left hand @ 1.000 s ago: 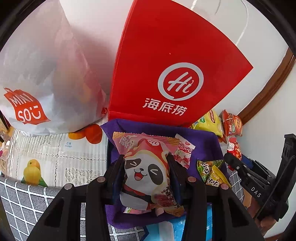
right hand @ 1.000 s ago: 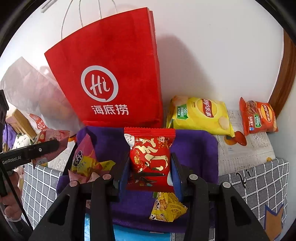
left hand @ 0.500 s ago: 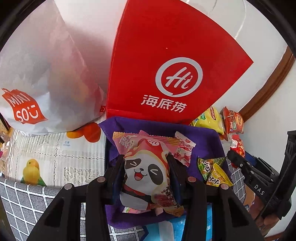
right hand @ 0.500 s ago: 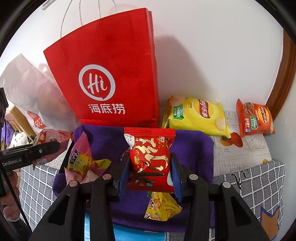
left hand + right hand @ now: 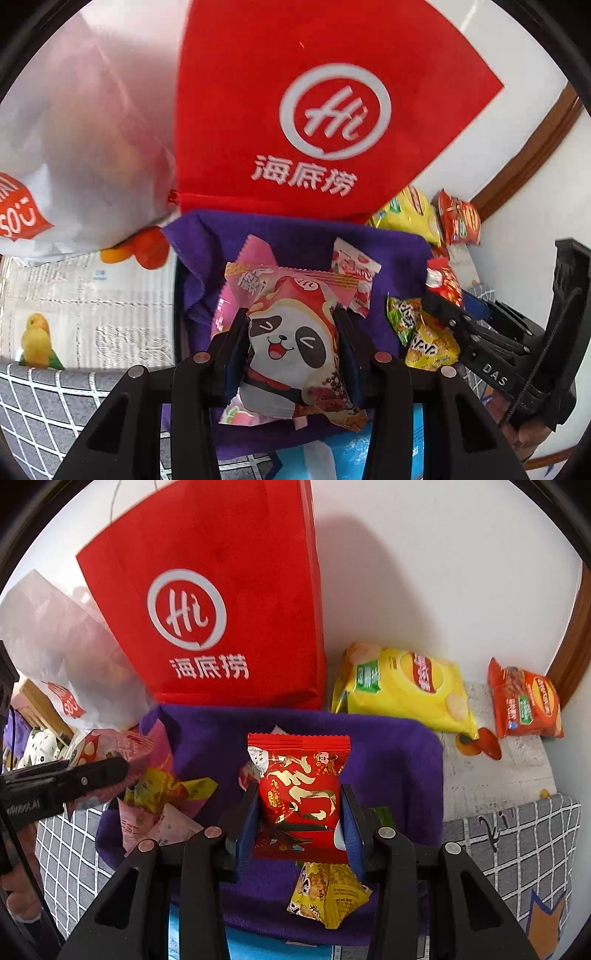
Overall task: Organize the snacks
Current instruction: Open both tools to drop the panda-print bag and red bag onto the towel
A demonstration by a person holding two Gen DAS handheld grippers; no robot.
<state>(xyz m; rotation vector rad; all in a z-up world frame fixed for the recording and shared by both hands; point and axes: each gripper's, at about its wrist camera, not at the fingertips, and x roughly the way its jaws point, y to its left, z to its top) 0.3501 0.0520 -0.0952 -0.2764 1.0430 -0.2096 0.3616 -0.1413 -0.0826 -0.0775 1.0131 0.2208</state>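
Paper bag [image 5: 221, 602] stands behind cloth bin [image 5: 406, 746], at wall; chip bags [image 5: 406, 690] right of it; loose packets [image 5: 328, 893] in bin.

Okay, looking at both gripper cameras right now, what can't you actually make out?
- Red paper bag: its contents, both views; its front wall hides them.
- White plastic bag: contents, left view; blurred, cloudy film.
- Blue packet: left view; left gripper and panda snack cover it.

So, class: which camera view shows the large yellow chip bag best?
The right wrist view: the yellow chip bag lies whole by the wall, front label visible. The left wrist view shows only a sliver behind the red paper bag.
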